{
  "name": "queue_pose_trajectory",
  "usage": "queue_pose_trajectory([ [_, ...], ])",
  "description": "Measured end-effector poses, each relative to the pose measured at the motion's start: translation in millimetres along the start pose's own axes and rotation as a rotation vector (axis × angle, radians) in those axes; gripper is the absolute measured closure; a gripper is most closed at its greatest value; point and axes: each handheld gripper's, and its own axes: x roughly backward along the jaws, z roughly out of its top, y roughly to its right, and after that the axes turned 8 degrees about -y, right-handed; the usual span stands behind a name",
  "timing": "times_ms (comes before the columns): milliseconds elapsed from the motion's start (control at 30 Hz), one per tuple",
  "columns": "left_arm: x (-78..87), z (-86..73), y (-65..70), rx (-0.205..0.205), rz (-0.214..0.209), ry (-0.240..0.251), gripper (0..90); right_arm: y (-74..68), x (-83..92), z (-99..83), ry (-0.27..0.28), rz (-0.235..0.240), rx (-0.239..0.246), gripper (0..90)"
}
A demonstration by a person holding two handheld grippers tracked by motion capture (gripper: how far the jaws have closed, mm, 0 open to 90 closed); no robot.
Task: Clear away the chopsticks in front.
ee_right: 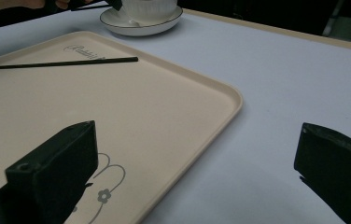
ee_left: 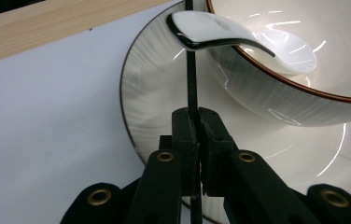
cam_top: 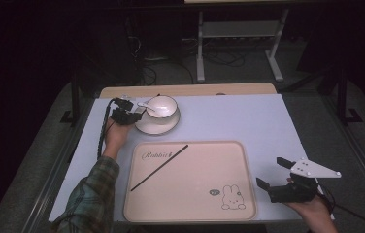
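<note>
I lose the thin black chopstick point(ee_left: 192, 88) behind the white ceramic spoon point(ee_left: 239, 39), and the white brown-rimmed bowl point(ee_left: 299, 93) runs off the frame's edge.

The tray point(cam_top: 190, 204) lies at the near middle of the table point(cam_top: 248, 121). One chopstick point(cam_top: 159, 167) lies diagonally on the tray. Behind the tray's left corner stands the saucer point(cam_top: 157, 127), bearing the bowl point(cam_top: 161, 108). The spoon point(cam_top: 147, 107) rests in the bowl.
</note>
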Motion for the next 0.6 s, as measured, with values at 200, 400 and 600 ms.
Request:
queue_pose_trajectory([
  [200,15.8,-3.2,-8.2,0.015,0.007,0.007,85.8,0.2,0.8,0.1,0.005,-0.003,0.002,0.0],
  [400,33.9,-12.8,-13.6,0.02,0.021,0.002,85.8,0.0,1.2,0.2,0.008,-0.007,0.002,0.0],
  [600,51.2,-31.9,-17.5,0.034,0.012,-0.002,85.8,-0.4,1.5,0.4,0.009,-0.008,0.0,0.0],
])
